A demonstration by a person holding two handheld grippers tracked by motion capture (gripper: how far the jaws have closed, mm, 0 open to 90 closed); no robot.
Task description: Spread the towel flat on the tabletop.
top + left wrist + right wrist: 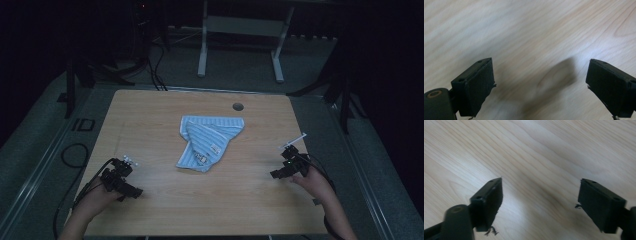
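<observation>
A light blue striped cloth (pixel 207 140) lies crumpled and partly folded near the middle of the wooden table (pixel 150 120). My left gripper (pixel 131 189) is held low over the table's front left, well apart from the cloth. In the left gripper view its jaws stand wide apart around bare wood, left gripper (pixel 540 85) open. My right gripper (pixel 278 172) hovers at the front right, also away from the cloth. In the right gripper view the right gripper (pixel 540 202) is open with nothing between its pads (pixel 495 200).
A round cable hole (pixel 238 106) sits near the table's far edge. Beyond the table stand a white desk frame (pixel 240 45) and dark stands on a grey floor. Cables trail off the table's left side (pixel 75 155).
</observation>
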